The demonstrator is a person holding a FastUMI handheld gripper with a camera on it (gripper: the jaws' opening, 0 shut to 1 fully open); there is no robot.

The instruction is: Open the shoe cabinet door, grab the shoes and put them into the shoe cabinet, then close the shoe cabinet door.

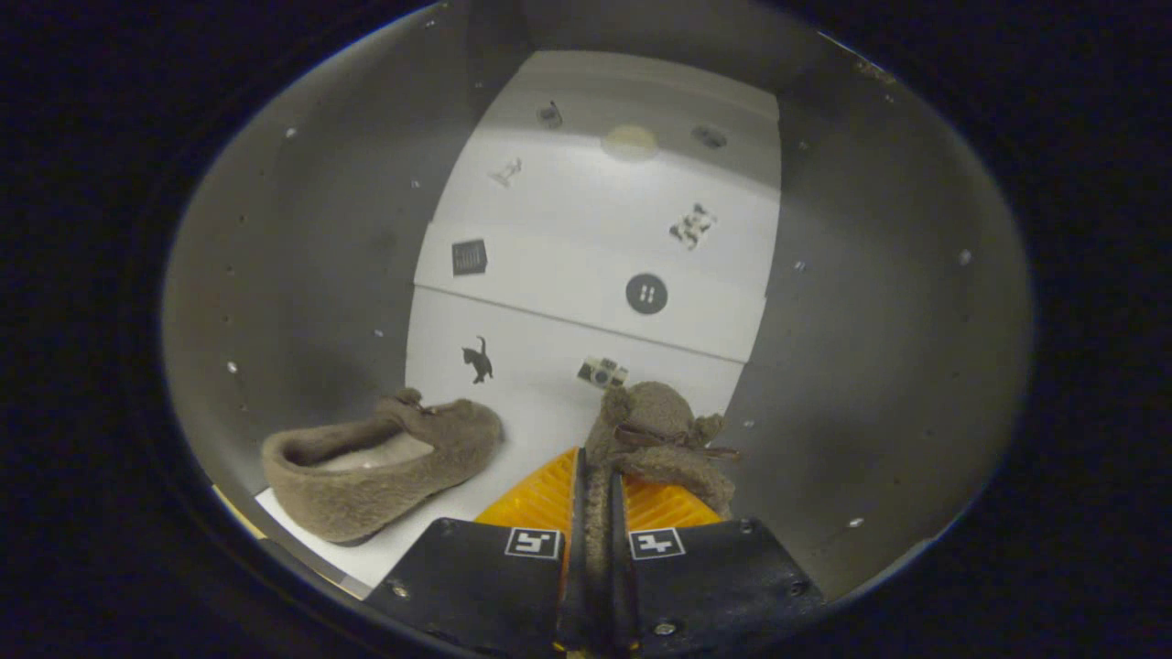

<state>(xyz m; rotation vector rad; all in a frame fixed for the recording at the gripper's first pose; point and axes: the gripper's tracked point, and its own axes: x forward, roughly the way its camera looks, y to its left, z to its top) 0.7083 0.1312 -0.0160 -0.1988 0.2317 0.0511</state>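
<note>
— Right down at the near end, the gripper [595, 513] has its two fingers drawn in narrow, and a strip of brown fuzzy shoe wall is pinched between them. Both fingers press on it, as far as I can see.

— So it is holding one of the shoes?

— Yes, the held slipper [655, 439]. Its toe points away from the fingers, and a small dark bow sits across the top. The fleecy body bulges out just ahead of the fingertips and a little to their right.

— And the other one?

— The second slipper [380, 471] lies ahead and to the left of the fingers, apart from the held one, resting on the white shelf floor [540, 430]. It lies on its sole with the opening up; you can see the paler lining inside. Its toe points toward the right, toward the held shoe.

— Where is all this happening?

— Inside the shoe cabinet. Grey side walls [311, 275] rise on either hand of the gripper. Beyond both slippers stands a white back panel [586, 229] dotted with small stickers: a black cat [477, 359], a little camera [602, 372], a dark round button [646, 294].

— Is the held shoe touching the floor?

— I cannot tell from here.
</note>
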